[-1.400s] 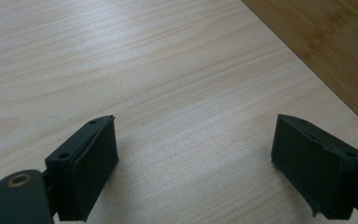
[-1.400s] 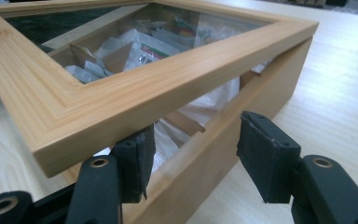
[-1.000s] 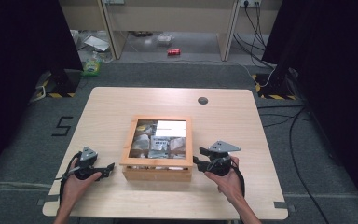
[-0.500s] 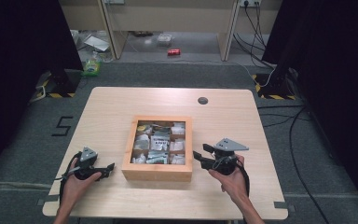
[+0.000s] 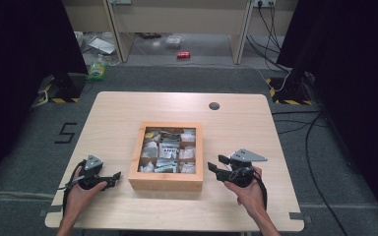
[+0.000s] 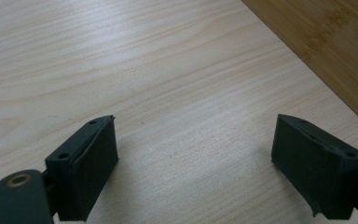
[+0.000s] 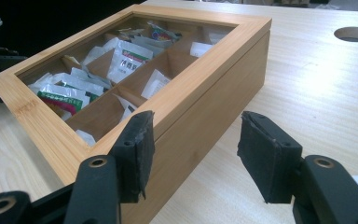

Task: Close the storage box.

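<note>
Lid of the wooden box [image 5: 166, 180] now down flat vs. propped up a sec ago. Right tongs [image 5: 215, 165] off it, just beside box, jaws just been opening, nothing between.

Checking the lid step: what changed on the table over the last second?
The wooden box lid, tilted up a second ago, now lies flat and shut, tea bags showing through its window. The right gripper has let go; its jaws have just been opening, nothing between them. The left gripper and box stayed put.
</note>
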### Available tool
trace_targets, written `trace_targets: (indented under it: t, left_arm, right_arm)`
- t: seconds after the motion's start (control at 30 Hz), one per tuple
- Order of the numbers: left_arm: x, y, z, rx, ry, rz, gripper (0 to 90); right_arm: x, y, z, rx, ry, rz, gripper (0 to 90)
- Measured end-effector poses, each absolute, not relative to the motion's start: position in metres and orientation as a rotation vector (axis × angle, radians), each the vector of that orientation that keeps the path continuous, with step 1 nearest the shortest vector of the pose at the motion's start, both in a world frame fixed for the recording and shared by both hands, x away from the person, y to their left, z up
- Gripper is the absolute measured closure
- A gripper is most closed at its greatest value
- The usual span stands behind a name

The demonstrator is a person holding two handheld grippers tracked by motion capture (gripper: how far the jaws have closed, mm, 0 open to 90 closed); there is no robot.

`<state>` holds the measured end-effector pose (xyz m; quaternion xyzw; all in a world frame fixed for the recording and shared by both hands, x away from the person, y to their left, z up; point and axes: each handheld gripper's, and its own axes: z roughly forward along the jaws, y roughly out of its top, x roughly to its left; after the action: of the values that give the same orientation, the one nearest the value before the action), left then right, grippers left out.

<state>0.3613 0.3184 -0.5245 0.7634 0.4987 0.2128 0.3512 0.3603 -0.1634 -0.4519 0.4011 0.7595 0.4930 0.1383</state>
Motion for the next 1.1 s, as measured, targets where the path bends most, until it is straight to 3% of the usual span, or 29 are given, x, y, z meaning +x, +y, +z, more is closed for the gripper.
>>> trace_targets:
  t: [1.1]
  left_arm:
    - [0.361,0.318,-0.525,1.976,1.291,0.551,13.7]
  right_arm:
    - [0.324,-0.203,-0.474,1.271,2.222,1.27,32.6]
